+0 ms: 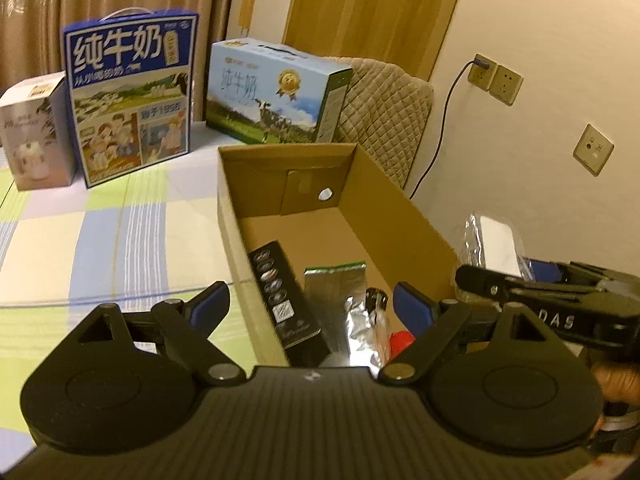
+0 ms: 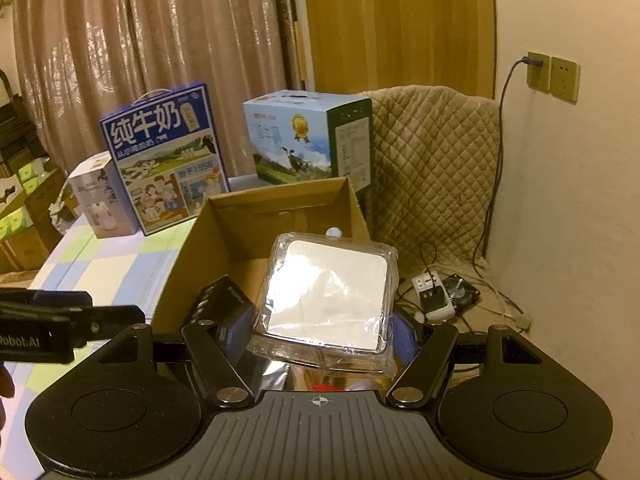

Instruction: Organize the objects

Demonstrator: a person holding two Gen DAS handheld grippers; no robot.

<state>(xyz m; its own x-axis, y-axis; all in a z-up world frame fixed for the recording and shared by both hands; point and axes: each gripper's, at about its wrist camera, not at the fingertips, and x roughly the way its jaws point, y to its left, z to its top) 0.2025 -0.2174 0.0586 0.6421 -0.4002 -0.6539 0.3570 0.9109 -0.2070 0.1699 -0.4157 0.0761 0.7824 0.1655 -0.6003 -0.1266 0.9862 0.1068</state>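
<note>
An open cardboard box (image 1: 240, 216) stands on the checked tablecloth. Inside it lie a slim black box (image 1: 284, 300), a silver foil pouch (image 1: 340, 292) with a green top, and something red (image 1: 400, 340). My left gripper (image 1: 312, 306) hangs over the near end of the box, open, with nothing between its blue pads. My right gripper (image 2: 320, 328) is shut on a white square item in clear plastic wrap (image 2: 328, 292), held above the box's right side (image 2: 188, 264). In the left wrist view the wrapped item (image 1: 496, 240) shows at the right, just outside the box wall.
Behind the box stand a dark blue milk carton (image 1: 132, 92), a light blue milk carton (image 1: 272, 92) and a small white box (image 1: 36, 132). A quilted seat cover (image 2: 432, 168) is at the right, with a power strip (image 2: 432, 292) and cables below it.
</note>
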